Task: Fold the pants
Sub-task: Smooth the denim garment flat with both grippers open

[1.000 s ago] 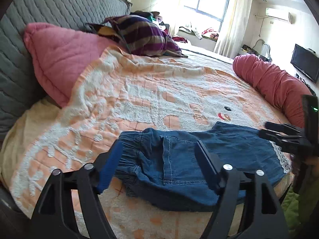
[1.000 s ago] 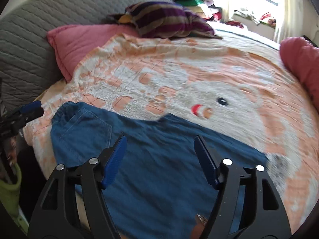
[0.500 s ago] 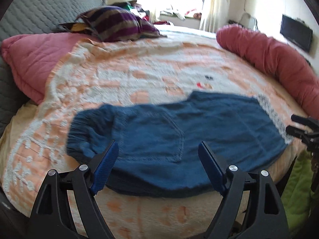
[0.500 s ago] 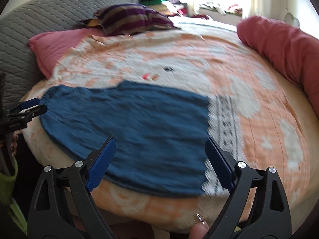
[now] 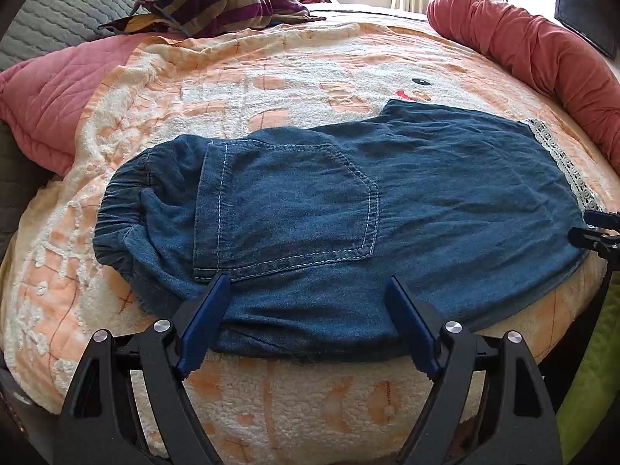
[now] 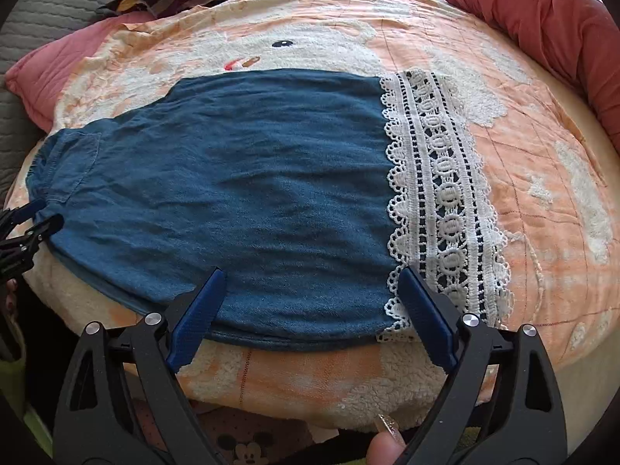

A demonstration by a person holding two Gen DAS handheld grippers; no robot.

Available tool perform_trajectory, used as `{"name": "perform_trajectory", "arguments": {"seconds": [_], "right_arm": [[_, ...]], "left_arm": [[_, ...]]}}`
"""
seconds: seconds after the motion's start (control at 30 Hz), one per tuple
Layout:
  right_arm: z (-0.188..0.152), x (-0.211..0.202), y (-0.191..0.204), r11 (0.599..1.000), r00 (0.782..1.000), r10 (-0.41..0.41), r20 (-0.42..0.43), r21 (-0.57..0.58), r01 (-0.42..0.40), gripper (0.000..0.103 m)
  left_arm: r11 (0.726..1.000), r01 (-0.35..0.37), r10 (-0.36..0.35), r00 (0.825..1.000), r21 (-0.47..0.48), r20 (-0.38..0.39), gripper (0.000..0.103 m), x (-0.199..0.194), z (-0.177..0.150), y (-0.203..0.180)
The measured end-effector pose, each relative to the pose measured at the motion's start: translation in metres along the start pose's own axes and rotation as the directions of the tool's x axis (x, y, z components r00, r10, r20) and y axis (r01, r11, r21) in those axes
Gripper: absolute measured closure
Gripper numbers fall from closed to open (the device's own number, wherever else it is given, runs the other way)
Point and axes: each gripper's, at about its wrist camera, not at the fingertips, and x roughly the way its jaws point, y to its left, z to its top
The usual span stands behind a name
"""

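Blue denim pants (image 5: pixel 348 209) lie flat across the near edge of the bed, folded leg on leg, elastic waistband (image 5: pixel 120 209) at the left, back pocket up. The white lace hem (image 6: pixel 441 197) is at the right. My left gripper (image 5: pixel 306 290) is open, its blue pads just above the near edge of the pants below the pocket. My right gripper (image 6: pixel 310 283) is open over the near edge by the lace hem; it also shows in the left wrist view (image 5: pixel 596 232). The left gripper shows at the left edge of the right wrist view (image 6: pixel 27 228).
An orange and white fleece blanket (image 5: pixel 271 77) covers the bed. A pink pillow (image 5: pixel 50 89) and striped bundle (image 5: pixel 217 4) lie at the back left, a red bolster (image 5: pixel 542 62) at the right. A grey quilted headboard (image 5: pixel 58 7) stands behind.
Both grippers have dropped and drawn back toward the near edge of the bed and the pants. The pants now lie flat and still, seen closer. Both grippers stay open.
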Motion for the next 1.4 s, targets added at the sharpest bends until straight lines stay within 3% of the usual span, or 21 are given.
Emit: {"name": "perform_trajectory", "arguments": {"seconds": [0.13, 0.27, 0.33, 0.4, 0.97, 1.4], "right_arm": [[0.001, -0.018, 0.0, 0.998, 0.996, 0.06, 0.073, 0.012, -0.061, 0.018], [0.004, -0.04, 0.005, 0.998, 0.988, 0.059, 0.145, -0.011, -0.058, 0.018], [0.006, -0.049, 0.005, 0.998, 0.983, 0.063, 0.17, -0.009, -0.062, 0.018], [0.007, -0.056, 0.005, 0.998, 0.98, 0.067, 0.187, -0.011, -0.066, 0.017], [0.003, -0.097, -0.013, 0.998, 0.954, 0.046, 0.298, 0.025, -0.056, 0.012], [-0.008, -0.101, -0.062, 0.986, 0.947, -0.031, 0.32, 0.163, -0.023, 0.01]], "left_arm": [[1.0, 0.022, -0.022, 0.999, -0.007, 0.029, 0.022, -0.011, 0.003, -0.002], [0.999, 0.037, -0.036, 0.997, -0.002, 0.062, 0.021, -0.026, 0.007, -0.006], [0.999, 0.036, -0.036, 0.997, -0.002, 0.075, 0.012, -0.033, 0.009, -0.008], [0.999, 0.042, -0.042, 0.995, -0.002, 0.087, 0.012, -0.04, 0.01, -0.01], [0.994, 0.097, -0.103, 0.978, 0.041, 0.182, 0.006, -0.077, 0.038, -0.039], [0.969, 0.167, -0.198, 0.965, 0.183, 0.17, 0.005, -0.06, 0.099, -0.105]]}}
